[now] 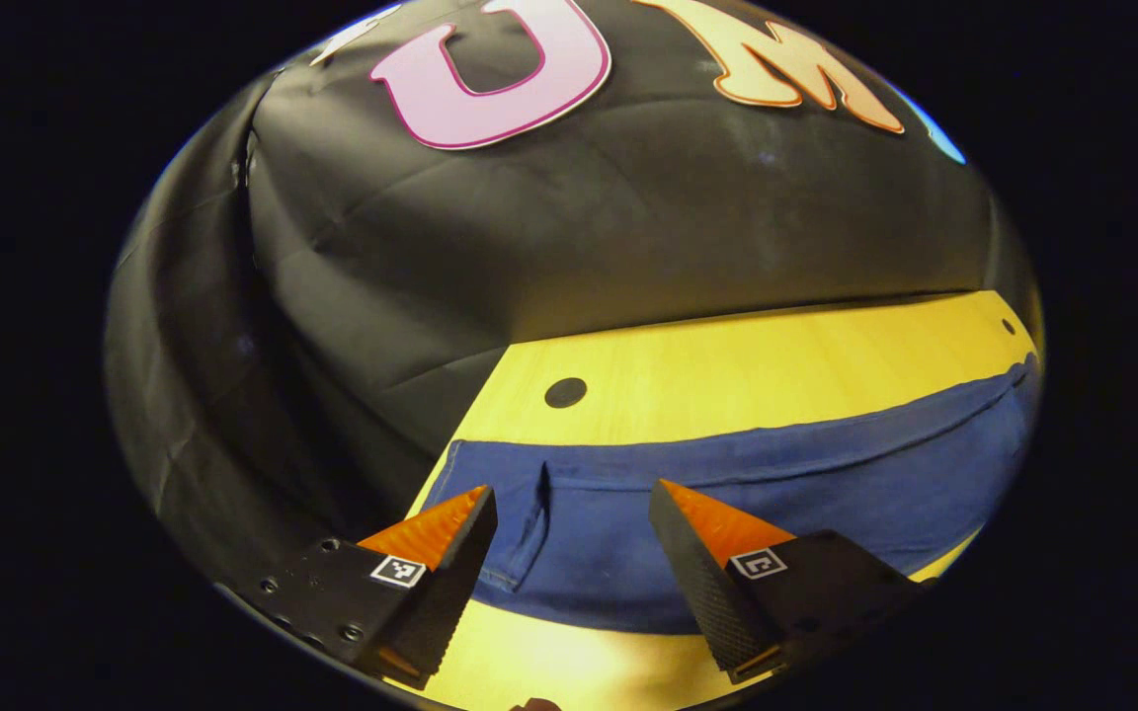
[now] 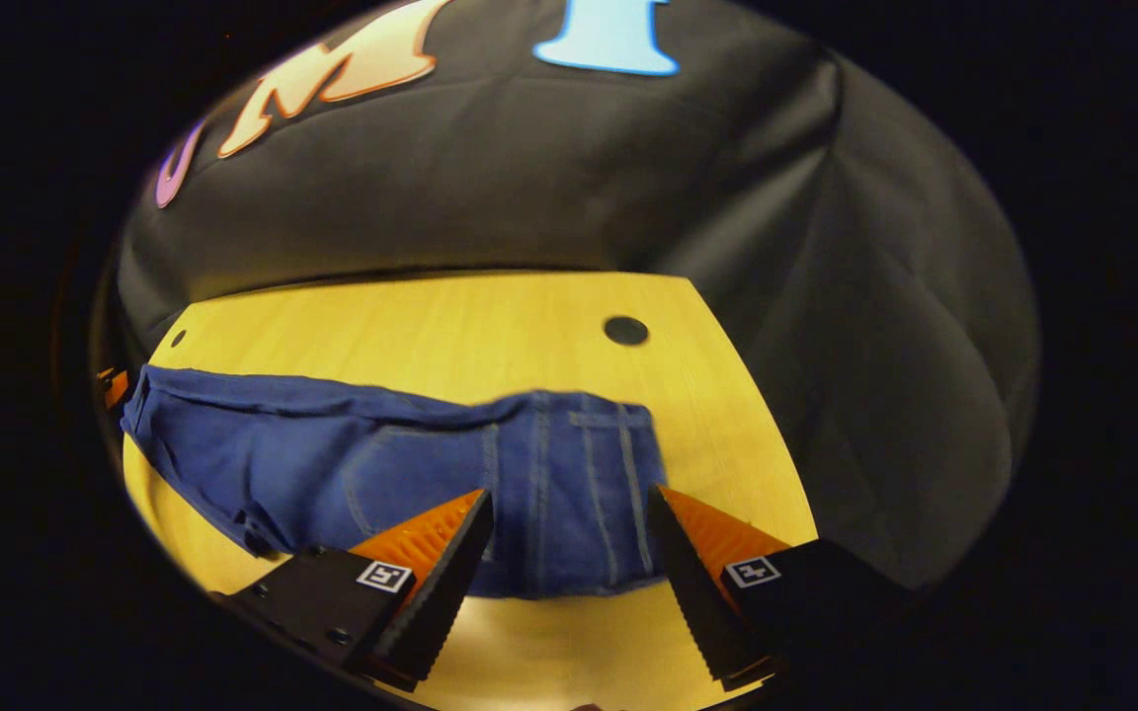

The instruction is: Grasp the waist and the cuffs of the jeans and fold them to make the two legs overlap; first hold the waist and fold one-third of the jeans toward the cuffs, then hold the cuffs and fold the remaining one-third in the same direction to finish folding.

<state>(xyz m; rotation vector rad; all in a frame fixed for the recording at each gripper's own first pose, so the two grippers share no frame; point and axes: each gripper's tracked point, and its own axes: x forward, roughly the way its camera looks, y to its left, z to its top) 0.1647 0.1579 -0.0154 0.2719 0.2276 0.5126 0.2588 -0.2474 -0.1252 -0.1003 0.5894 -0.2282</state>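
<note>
Left gripper view looks down over the left claw point(image 1: 572, 506), whose 2 fingers stand wide apart with nothing between them, hanging above the near edge of the jeans point(image 1: 727, 494). The jeans lie flat as a long blue band across the yellow wooden surface point(image 1: 727, 365), running from the surface's left edge, where a hemmed cuff end with a seam sits between the fingers, off toward the right. A dark round hole point(image 1: 565, 392) marks the bare wood just beyond the cloth, and a smaller one sits near the far right corner. Black cloth of the booth wall point(image 1: 579, 227) rises behind the surface.

Right gripper view shows the right claw point(image 2: 569, 509) likewise spread wide and gripping nothing, poised over the other end of the jeans point(image 2: 381, 464). Between its fingers lies the waist part, with light stitching lines and a pocket outline visible; the rest of the garment stretches away to the left across the surface point(image 2: 450, 326). A small part of the other claw peeks in at the far left edge, beside the cloth's end. Another dark round hole point(image 2: 625, 330) sits on the wood beyond the waist, well apart from the denim.
</note>
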